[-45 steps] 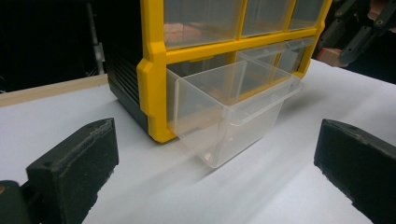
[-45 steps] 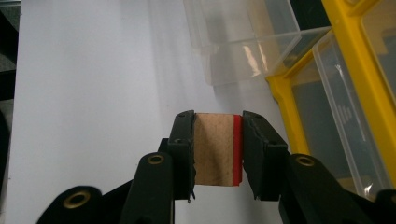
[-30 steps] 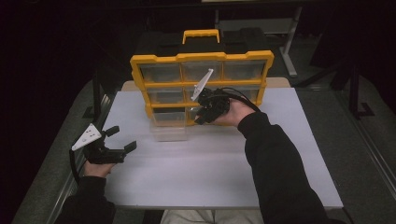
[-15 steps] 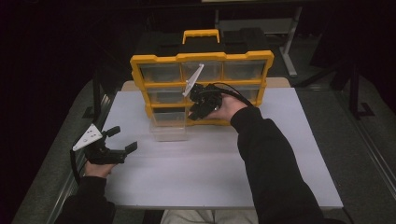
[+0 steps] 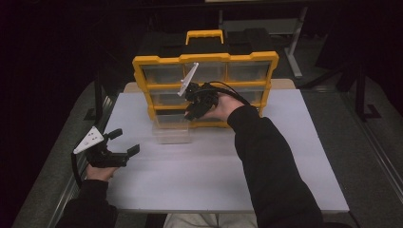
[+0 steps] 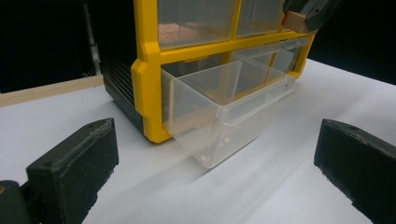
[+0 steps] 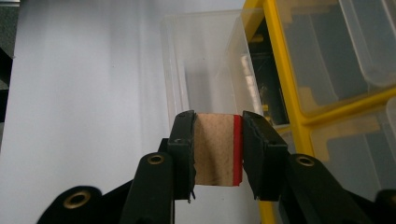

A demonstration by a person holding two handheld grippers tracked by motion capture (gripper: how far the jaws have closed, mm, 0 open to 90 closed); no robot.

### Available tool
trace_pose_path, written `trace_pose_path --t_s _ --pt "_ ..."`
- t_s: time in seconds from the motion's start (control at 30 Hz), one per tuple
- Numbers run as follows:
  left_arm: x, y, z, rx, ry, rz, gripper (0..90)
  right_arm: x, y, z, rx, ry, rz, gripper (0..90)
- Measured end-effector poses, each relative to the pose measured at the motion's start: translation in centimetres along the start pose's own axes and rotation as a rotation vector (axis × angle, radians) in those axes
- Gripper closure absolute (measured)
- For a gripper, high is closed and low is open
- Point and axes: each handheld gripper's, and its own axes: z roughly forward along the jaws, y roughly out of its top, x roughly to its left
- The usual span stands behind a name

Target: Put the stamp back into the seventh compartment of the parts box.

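A small wooden block [image 7: 217,149] with one red face sits clamped between the jaws of the right gripper [image 7: 217,154], held in the air above the pulled-out clear drawer [image 7: 205,65] at the bottom left of the yellow organizer [image 5: 204,59]. In the high view the right gripper [image 5: 192,110] is in front of the organizer's middle row, over the drawer [image 5: 172,133], which juts out onto the white table [image 5: 285,156]. The left gripper [image 5: 124,141] rests near the table's left edge, well apart from the organizer, its jaws spread wide with nothing between them.
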Motion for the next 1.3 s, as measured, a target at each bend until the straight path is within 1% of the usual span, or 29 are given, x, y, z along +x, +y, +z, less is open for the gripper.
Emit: trace_pose_path --t_s 0.3,0.43,0.6,0.9,1.13,1.3 --pt "-0.1 0.0 0.1 0.002 -0.003 -0.001 0.0 -0.1 0.9 0.4 -0.003 0.001 -0.005 64.9" --pt "0.0 0.0 0.1 0.001 -0.006 -0.001 0.0 -0.2 1.5 0.8 -0.003 0.006 -0.018 64.9" --pt "0.0 0.0 0.0 -0.002 -0.007 -0.003 0.0 -0.2 1.9 1.2 -0.005 0.005 -0.02 64.9" --pt "0.0 0.0 0.1 -0.001 -0.01 -0.002 0.0 -0.4 2.8 2.1 -0.01 0.017 -0.029 64.9" --pt "0.0 0.0 0.0 -0.004 -0.01 -0.004 0.0 -0.4 3.2 2.8 -0.004 0.022 -0.032 64.9" --pt "0.0 0.0 0.1 -0.002 -0.012 -0.003 0.0 -0.6 3.3 3.4 -0.011 0.023 -0.029 64.9"
